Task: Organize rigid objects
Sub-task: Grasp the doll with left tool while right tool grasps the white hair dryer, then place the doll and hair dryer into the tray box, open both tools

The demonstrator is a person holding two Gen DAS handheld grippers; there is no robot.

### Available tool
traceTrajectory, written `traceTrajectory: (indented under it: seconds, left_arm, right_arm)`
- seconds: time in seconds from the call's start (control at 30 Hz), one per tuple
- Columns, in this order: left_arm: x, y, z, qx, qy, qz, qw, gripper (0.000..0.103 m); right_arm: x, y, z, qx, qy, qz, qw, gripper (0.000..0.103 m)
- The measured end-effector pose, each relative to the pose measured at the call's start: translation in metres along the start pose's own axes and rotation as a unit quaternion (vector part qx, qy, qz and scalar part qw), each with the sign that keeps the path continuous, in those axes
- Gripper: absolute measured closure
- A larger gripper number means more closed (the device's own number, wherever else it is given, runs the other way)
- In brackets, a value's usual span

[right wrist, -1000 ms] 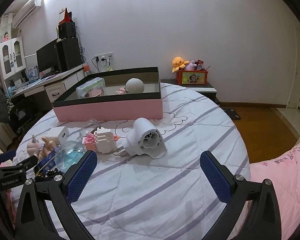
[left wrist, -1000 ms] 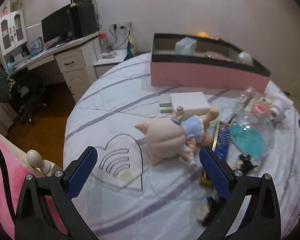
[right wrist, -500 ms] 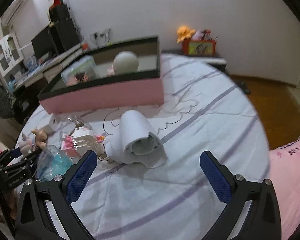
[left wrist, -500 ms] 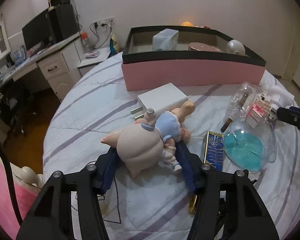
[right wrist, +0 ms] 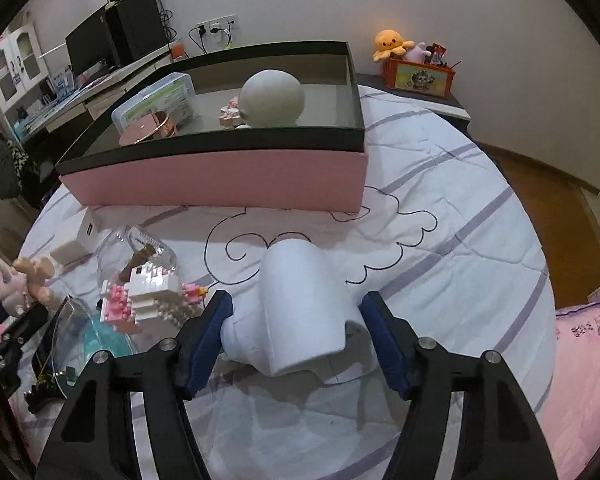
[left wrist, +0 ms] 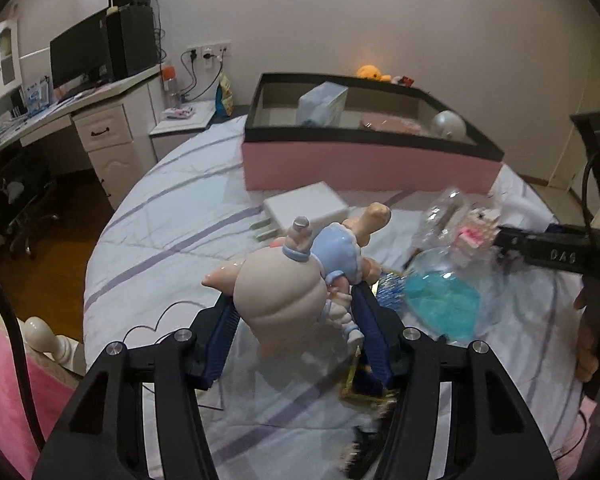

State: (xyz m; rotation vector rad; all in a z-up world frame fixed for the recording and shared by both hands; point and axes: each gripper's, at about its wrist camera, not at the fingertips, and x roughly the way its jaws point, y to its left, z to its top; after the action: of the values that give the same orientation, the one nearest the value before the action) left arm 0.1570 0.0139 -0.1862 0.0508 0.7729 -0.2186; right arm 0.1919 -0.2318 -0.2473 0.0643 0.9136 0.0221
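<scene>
A doll (left wrist: 276,284) with pale pink hair and a blue dress is clamped between the blue pads of my left gripper (left wrist: 292,300), raised just off the bed; its shadow falls on the quilt below. In the right wrist view a white hair dryer (right wrist: 300,304) lies on the quilt between the jaws of my right gripper (right wrist: 296,304). Those jaws are closing: the left pad is at the dryer's side and a thin gap shows at the right pad. The pink box (right wrist: 220,180) with a black rim stands behind, holding a white ball (right wrist: 272,98), a clear container and a pink dish.
Beside the doll lie a white charger block (left wrist: 306,206), a clear dome with a blue base (left wrist: 444,300), a pink-and-white brick model (right wrist: 148,300) and a foil packet (left wrist: 388,292). A desk (left wrist: 100,120) stands left of the bed, a nightstand with plush toys (right wrist: 416,68) behind.
My left gripper shut on the doll and has lifted it slightly. My right gripper moved forward and down over the hair dryer, and its jaws narrowed from wide open.
</scene>
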Motion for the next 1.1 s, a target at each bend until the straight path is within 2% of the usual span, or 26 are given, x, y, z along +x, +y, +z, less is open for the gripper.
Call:
traceTrajectory:
  seconds: [0.13, 0.23, 0.33, 0.47, 0.6, 0.73, 0.87, 1.1]
  left_arm:
    - [-0.006, -0.011, 0.010, 0.005, -0.010, -0.012, 0.9999, 0.046]
    - [-0.015, -0.021, 0.020, 0.014, -0.025, -0.014, 0.9995, 0.046]
    - [-0.020, -0.028, 0.038, 0.019, -0.038, -0.034, 0.9985, 0.046]
    - [-0.020, -0.034, 0.069, 0.030, -0.049, -0.053, 0.9969, 0.046]
    - [-0.014, -0.042, 0.102, 0.045, -0.062, -0.048, 0.9958, 0.046]
    - [0.008, -0.051, 0.139, 0.052, -0.051, -0.051, 0.9961, 0.046]
    - [0.038, -0.056, 0.174, 0.061, -0.038, -0.034, 0.9968, 0.046]
    - [0.120, -0.071, 0.216, 0.082, 0.017, 0.008, 0.9964, 0.046]
  right_arm:
    - [-0.015, 0.003, -0.003, -0.001, -0.020, 0.008, 1.000, 0.035]
    - [-0.039, 0.010, -0.003, -0.010, -0.055, -0.003, 0.998, 0.035]
    - [-0.062, 0.017, 0.004, -0.019, -0.089, 0.005, 0.996, 0.035]
    - [-0.075, 0.023, 0.022, -0.021, -0.113, 0.019, 0.993, 0.036]
    - [-0.079, 0.027, 0.050, -0.027, -0.129, 0.032, 0.991, 0.038]
    - [-0.071, 0.034, 0.078, -0.038, -0.134, 0.031, 0.990, 0.038]
    - [-0.052, 0.030, 0.117, -0.031, -0.131, 0.031, 0.990, 0.038]
    - [0.002, 0.016, 0.175, -0.024, -0.089, 0.016, 0.996, 0.038]
